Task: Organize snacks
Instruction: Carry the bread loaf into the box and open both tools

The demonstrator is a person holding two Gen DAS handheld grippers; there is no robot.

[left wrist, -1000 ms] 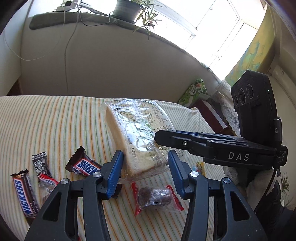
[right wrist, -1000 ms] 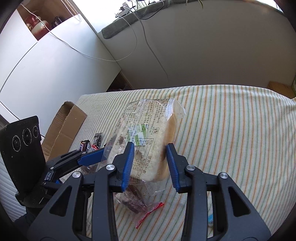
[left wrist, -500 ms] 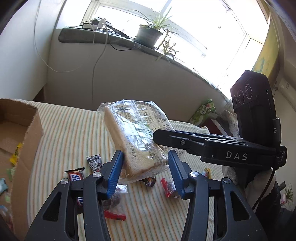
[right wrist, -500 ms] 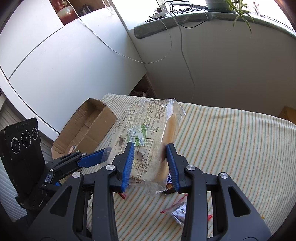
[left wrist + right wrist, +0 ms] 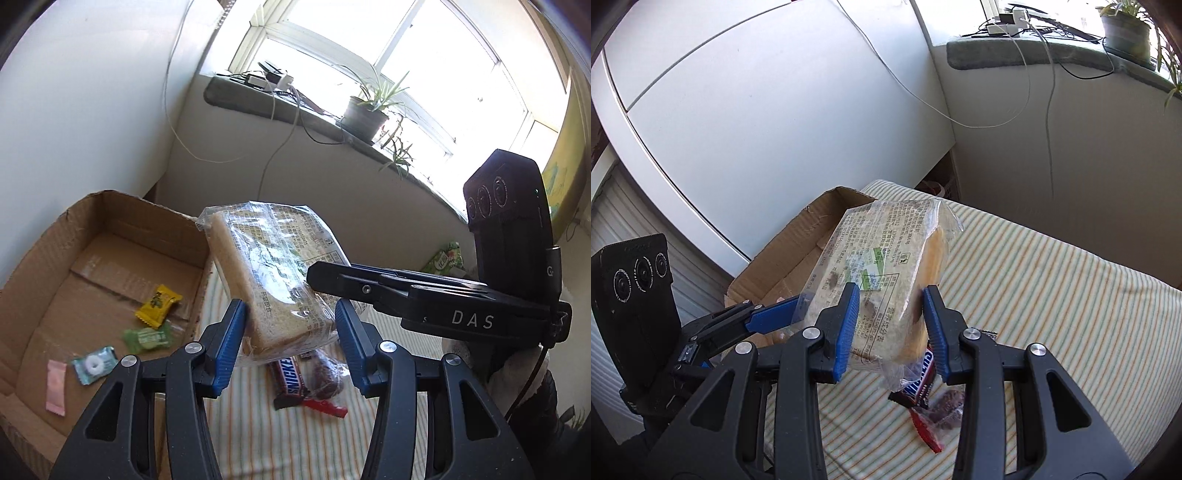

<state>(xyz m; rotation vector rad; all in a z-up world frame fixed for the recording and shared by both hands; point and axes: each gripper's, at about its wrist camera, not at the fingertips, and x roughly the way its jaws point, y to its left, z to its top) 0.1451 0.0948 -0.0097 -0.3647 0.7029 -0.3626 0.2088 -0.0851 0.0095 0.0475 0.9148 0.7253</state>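
Left wrist view: my left gripper [image 5: 290,339] pinches the clear-wrapped sandwich bread pack [image 5: 273,277], beside the open brown cardboard box [image 5: 110,236], above a brown Snickers bar [image 5: 291,384].

Right wrist view: my right gripper [image 5: 890,328] pinches it too.

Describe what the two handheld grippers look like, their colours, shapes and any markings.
Both are black plastic with ribbed blue pads lining the fingers and silver screw heads on triangular cut-out arms. The right gripper has white "DAS" lettering on its side, a black box above it with three round lenses, and a thin black cable. The left gripper carries a similar three-lens box.
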